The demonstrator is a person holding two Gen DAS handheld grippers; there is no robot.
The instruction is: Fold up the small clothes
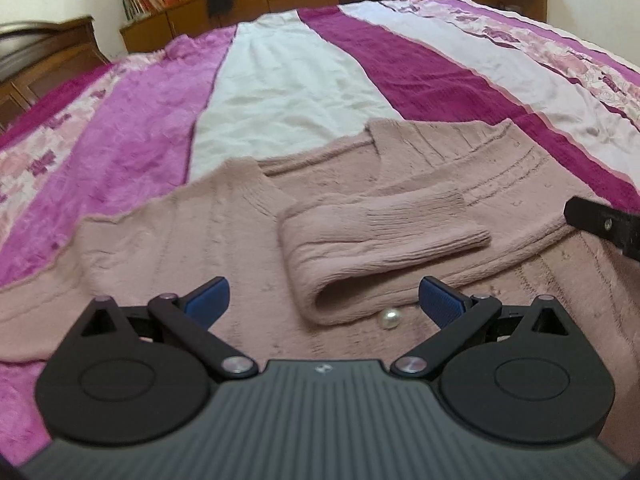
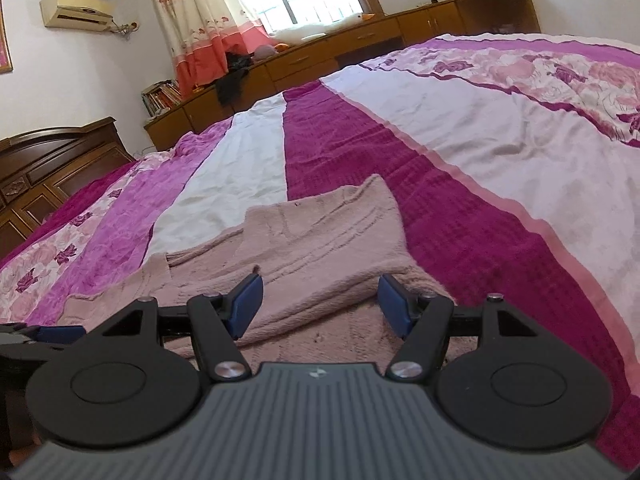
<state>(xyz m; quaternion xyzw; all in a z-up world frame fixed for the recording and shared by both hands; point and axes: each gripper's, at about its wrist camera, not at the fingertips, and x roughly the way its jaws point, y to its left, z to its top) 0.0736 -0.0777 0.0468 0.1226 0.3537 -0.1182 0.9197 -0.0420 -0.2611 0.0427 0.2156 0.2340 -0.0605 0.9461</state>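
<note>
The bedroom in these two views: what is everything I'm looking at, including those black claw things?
Fuzzy dusty-pink knitted cardigan: one, spread on the bed, one sleeve folded across its front.
Round white pearl button: one, on the cardigan beside the folded sleeve.
Striped magenta, white and floral bedspread: one, covering the bed.
Brown wooden cabinets: a row along the far wall.
Floral curtain with orange hem: one, at the window.
Cream wall air conditioner: one, upper left.
Books: a stack, on the cabinet end.
Left claw: black, blue pads, open over the cardigan.
Right claw: same, open.
</note>
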